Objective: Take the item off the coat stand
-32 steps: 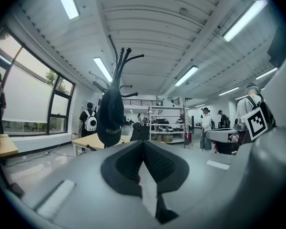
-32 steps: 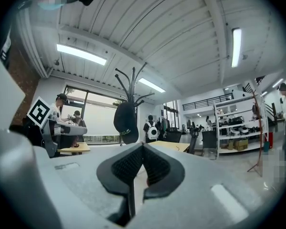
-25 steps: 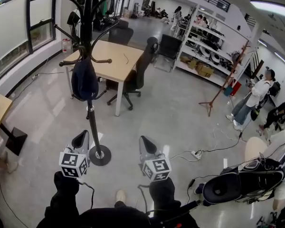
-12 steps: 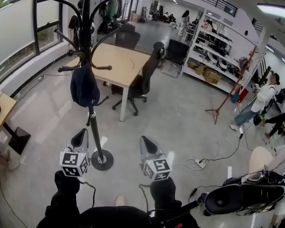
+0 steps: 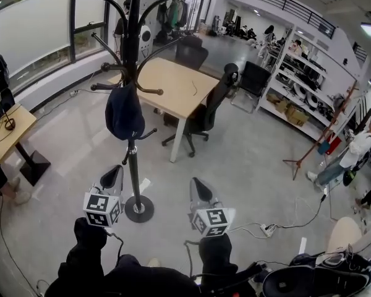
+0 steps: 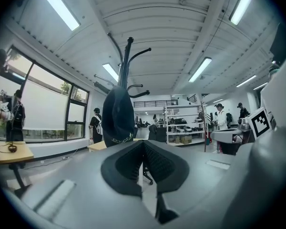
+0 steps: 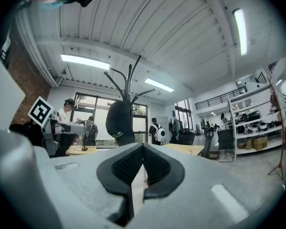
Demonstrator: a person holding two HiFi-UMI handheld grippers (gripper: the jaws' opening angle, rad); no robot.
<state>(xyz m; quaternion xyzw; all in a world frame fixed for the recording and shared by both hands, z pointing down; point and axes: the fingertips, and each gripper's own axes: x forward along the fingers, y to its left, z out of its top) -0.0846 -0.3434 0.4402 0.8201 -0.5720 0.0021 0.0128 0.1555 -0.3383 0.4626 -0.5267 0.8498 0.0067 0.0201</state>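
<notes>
A black coat stand (image 5: pixel 134 91) rises from a round base on the grey floor, left of centre in the head view. A dark navy cap (image 5: pixel 124 112) hangs from one of its lower hooks. The cap (image 6: pixel 117 119) shows just beyond the jaws in the left gripper view, and the cap (image 7: pixel 119 122) appears again in the right gripper view. My left gripper (image 5: pixel 113 177) is held level near the stand's base, jaws shut and empty. My right gripper (image 5: pixel 201 189) is level beside it, to the right, shut on nothing. Both are short of the cap.
A wooden table (image 5: pixel 173 86) with black office chairs (image 5: pixel 207 113) stands behind the coat stand. A small desk (image 5: pixel 12 129) sits at the left. Shelving (image 5: pixel 300 85) lines the right wall. Cables and a power strip (image 5: pixel 269 229) lie on the floor. People stand around the room.
The view has shifted: the coat stand and cap sit further right and slightly nearer. Both grippers have moved a little forward across the floor, still shut.
</notes>
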